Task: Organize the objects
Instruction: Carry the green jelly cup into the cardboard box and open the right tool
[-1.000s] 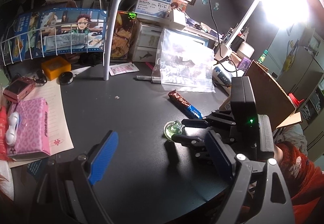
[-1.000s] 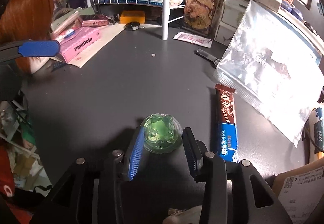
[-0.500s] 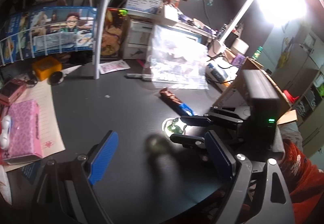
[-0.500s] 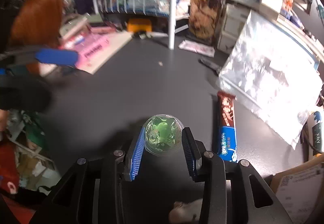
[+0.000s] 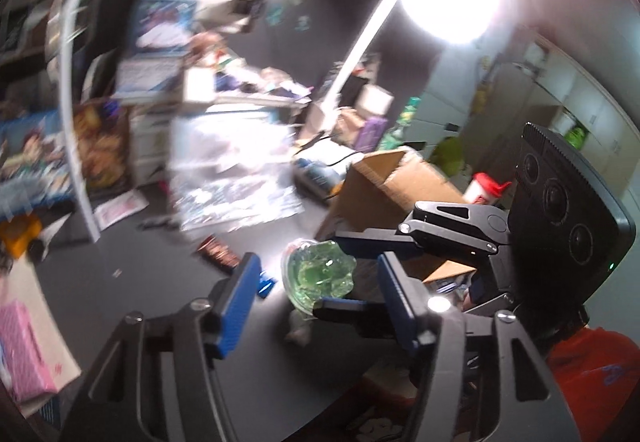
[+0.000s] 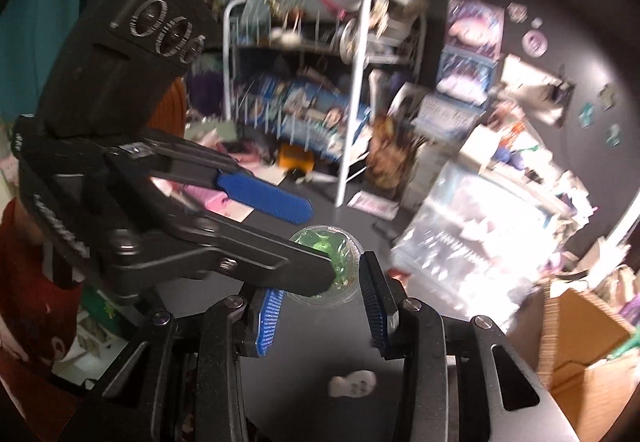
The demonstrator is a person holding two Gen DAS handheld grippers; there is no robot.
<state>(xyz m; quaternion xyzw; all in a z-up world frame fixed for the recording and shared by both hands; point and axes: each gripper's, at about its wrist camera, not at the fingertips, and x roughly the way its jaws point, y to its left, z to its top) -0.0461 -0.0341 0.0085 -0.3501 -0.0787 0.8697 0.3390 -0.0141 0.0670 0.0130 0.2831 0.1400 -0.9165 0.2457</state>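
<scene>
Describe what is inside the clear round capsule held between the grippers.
Inside the clear capsule sits a translucent green figure, perhaps an animal; blur hides details. In the right wrist view, a finger of the left gripper covers its left side.

Motion blur smears the white wire shelf rack [image 6: 352, 98] and the boxes beside it, so no label there is readable. The left gripper's black finger [image 6: 224, 254] hides part of the clear green capsule [image 6: 336, 262]. A brown cardboard box [image 6: 580, 342] right of the rack is cut off by the frame's edge.
</scene>
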